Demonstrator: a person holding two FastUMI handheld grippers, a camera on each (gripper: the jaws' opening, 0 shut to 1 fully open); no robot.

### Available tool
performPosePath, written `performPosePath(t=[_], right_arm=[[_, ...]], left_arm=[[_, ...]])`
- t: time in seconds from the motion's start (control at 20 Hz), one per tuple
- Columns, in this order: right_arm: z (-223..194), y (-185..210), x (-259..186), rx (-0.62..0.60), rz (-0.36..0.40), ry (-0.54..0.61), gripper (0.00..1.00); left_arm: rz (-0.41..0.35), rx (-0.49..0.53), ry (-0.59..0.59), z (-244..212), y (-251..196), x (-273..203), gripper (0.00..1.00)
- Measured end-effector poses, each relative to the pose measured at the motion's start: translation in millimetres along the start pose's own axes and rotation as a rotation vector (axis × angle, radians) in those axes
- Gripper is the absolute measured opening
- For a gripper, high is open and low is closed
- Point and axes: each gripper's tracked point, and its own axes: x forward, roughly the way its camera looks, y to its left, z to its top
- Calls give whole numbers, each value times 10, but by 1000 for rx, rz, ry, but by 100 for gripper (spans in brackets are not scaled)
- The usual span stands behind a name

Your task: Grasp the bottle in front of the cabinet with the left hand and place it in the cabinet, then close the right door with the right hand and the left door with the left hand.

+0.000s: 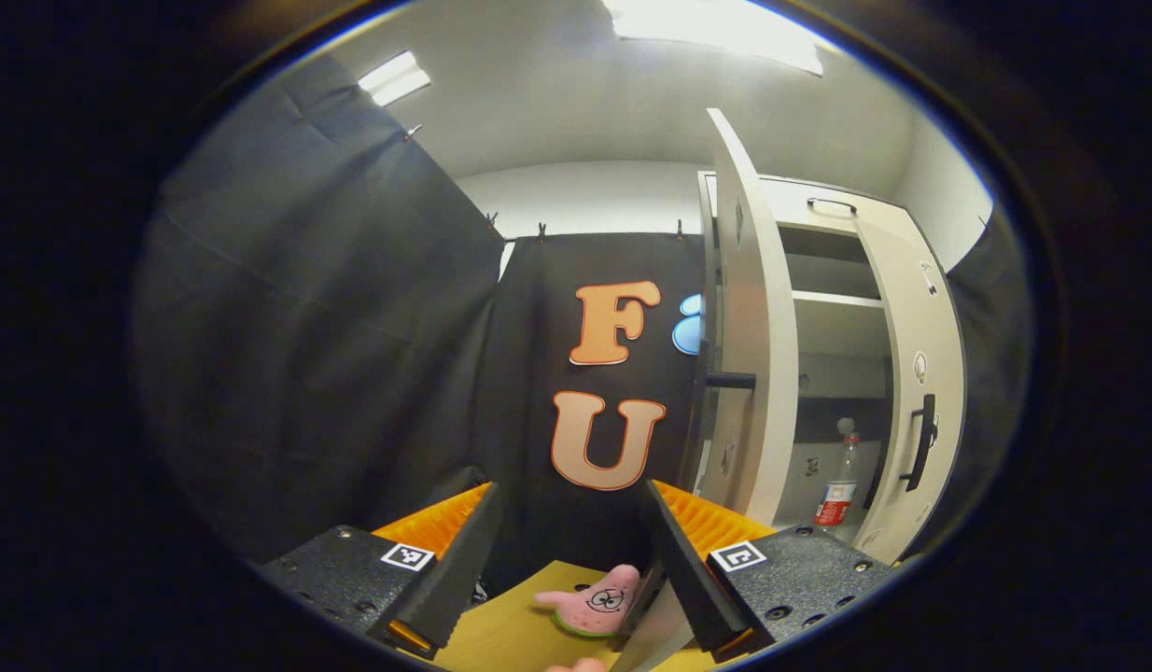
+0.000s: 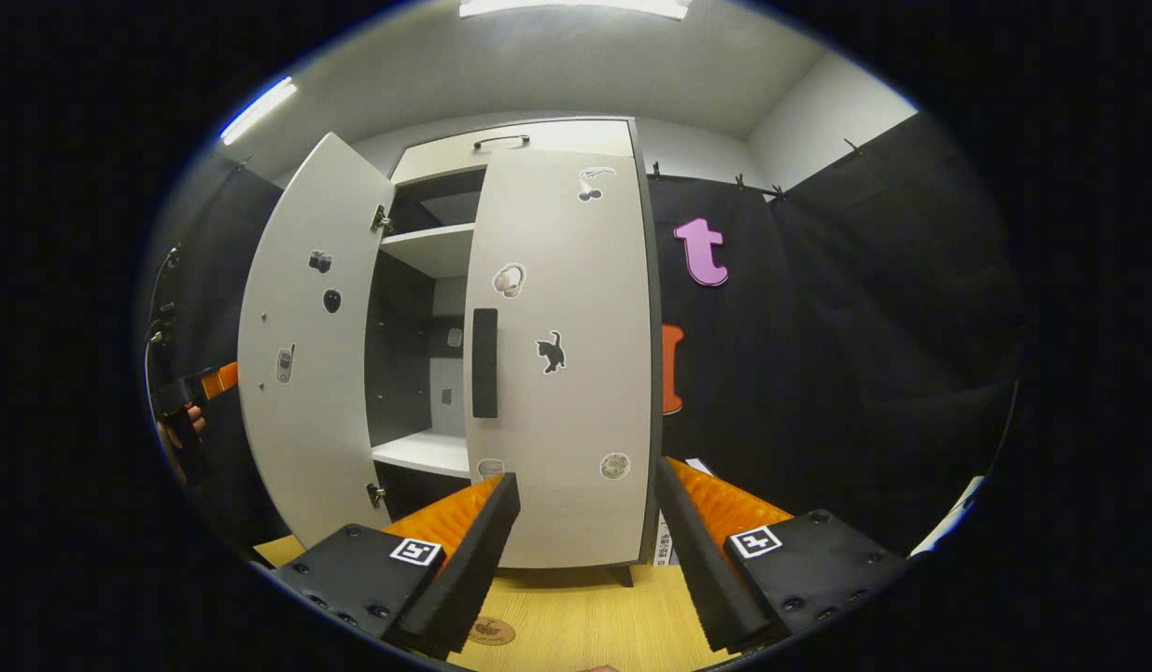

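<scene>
In the left gripper view, the left gripper (image 1: pixel 568 551) is pointing at the black cloth wall (image 1: pixel 333 373), its 2 fingers spread wide and gripping nothing. Low between them, a pink star-shaped plush toy (image 1: pixel 597 597) is lying on the yellow wooden floor (image 1: pixel 501 635). To the right of that, the cabinet's left door (image 1: pixel 758 373) is standing wide open, seen almost edge-on, with a dark handle (image 1: pixel 730 380) sticking out from its far face. Farther right, the cabinet (image 1: pixel 819 215) is showing pale shelves inside, and the bottle (image 1: pixel 839 490) is standing upright on a lower shelf, clear with a red label. At the far right, the right door (image 1: pixel 921 392) is sitting nearly closed, its dark handle (image 1: pixel 923 441) facing out.

In the right gripper view, at the left edge a hand (image 2: pixel 179 434) is holding the other gripper beside the open left door (image 2: pixel 301 355), which is carrying a few small stickers. Next comes the gap into the cabinet, showing a white shelf (image 2: pixel 427 453). The right door (image 2: pixel 567 355) is lying almost flush with the cabinet front, with a dark vertical handle (image 2: pixel 484 362) and a black cat sticker (image 2: pixel 551 353). The right gripper (image 2: pixel 585 551) is hanging just in front of that door's lower part, fingers wide apart and holding nothing.
</scene>
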Motion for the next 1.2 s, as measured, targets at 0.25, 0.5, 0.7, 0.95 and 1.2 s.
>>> performPosePath(t=[0.25, 0.5, 0.7, 0.95, 1.2], right_arm=[[5, -106, -10, 26, 6, -11, 96], [10, -252, -93, 24, -6, -19, 96], [8, -414, -209, 24, -41, -16, 96], [43, -509, -338, 27, -66, -17, 96], [6, -618, -477, 22, -107, -2, 96]], left_arm=[[-63, 10, 9, 16, -294, -85, 89], [-130, -49, 20, 1, -630, -180, 92], [-152, -38, 10, 14, -875, -221, 92], [-293, -110, 29, -8, -1336, -236, 92], [-417, -116, 36, 3, -1770, -214, 93]])
